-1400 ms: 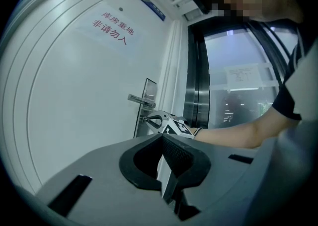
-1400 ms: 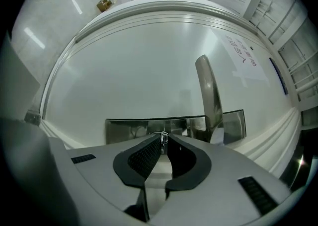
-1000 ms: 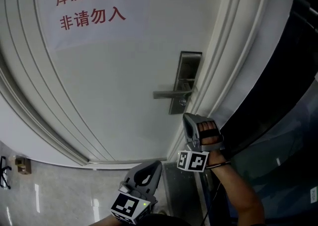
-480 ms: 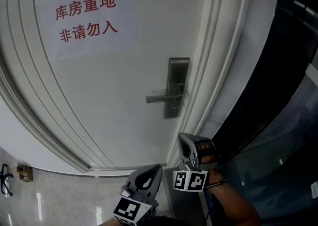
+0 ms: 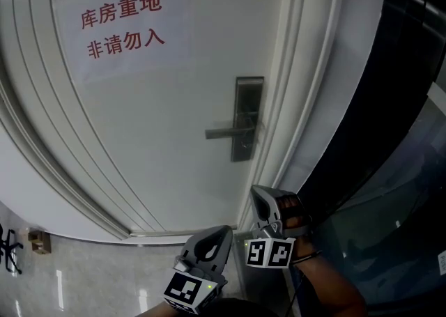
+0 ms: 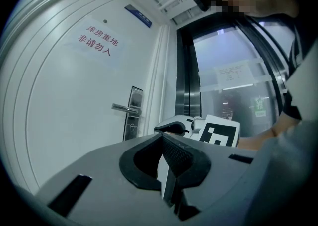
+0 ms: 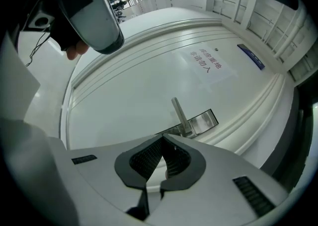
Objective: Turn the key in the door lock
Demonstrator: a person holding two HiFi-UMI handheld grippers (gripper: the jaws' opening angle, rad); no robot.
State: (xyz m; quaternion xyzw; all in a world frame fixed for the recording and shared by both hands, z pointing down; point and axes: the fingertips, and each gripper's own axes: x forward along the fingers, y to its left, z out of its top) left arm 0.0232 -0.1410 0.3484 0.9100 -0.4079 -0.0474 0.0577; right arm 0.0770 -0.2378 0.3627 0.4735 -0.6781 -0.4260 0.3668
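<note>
Brushed-metal rectangular lock plate (image 5: 245,117) sits at the right edge of the white panelled door (image 5: 160,141). The keyhole lies under the plate's straight metal lever handle (image 5: 223,132); the key is too small and blurred to confirm.

Grey plastic right gripper (image 5: 260,194) hangs well below the plate, jaws together on nothing. Grey left gripper (image 5: 223,232) is lower and left of the plate, jaws likewise closed and empty.

Judgement: this fits either an approach to the key or a pull-back after turning; which one is unsettled. Jaw pads are ribbed, the plate smooth and reflective.
</note>
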